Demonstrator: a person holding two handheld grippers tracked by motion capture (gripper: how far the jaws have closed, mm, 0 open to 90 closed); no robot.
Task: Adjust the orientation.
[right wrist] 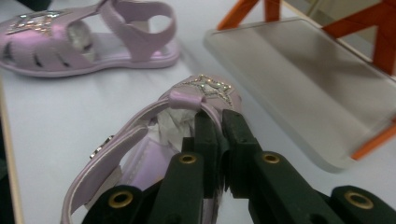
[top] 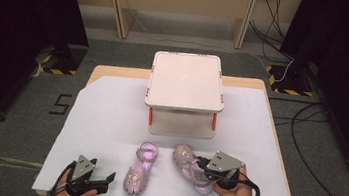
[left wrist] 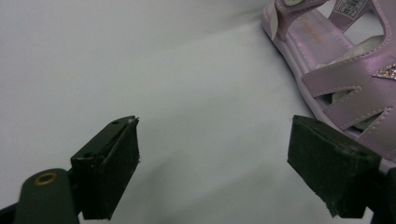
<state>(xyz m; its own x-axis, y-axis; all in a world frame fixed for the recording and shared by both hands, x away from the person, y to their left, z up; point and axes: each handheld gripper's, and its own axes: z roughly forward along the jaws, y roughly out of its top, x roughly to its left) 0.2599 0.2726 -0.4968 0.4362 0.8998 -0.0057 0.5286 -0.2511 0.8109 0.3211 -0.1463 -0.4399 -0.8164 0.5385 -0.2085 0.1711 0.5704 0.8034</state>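
Two pink child's sandals lie on the white table cover near the front edge. My right gripper [top: 202, 171] is shut on the right sandal [top: 185, 162]. In the right gripper view its jaws [right wrist: 214, 119] pinch the middle strap of this sandal [right wrist: 205, 91], just behind the glitter star on the toe. The left sandal [top: 140, 170] lies free, also seen as the far sandal [right wrist: 93, 42]. My left gripper [top: 104, 179] rests at the front left, open with nothing between its jaws [left wrist: 212, 140]. The left sandal [left wrist: 336, 70] sits just beyond its right jaw, apart from the pads.
A white two-level shelf [top: 187, 79] with orange posts stands at the middle back of the table; its lower tray [right wrist: 303, 84] lies close ahead of the held sandal. The white cover [top: 104, 119] spreads bare at the left. Cables run over the floor at the right.
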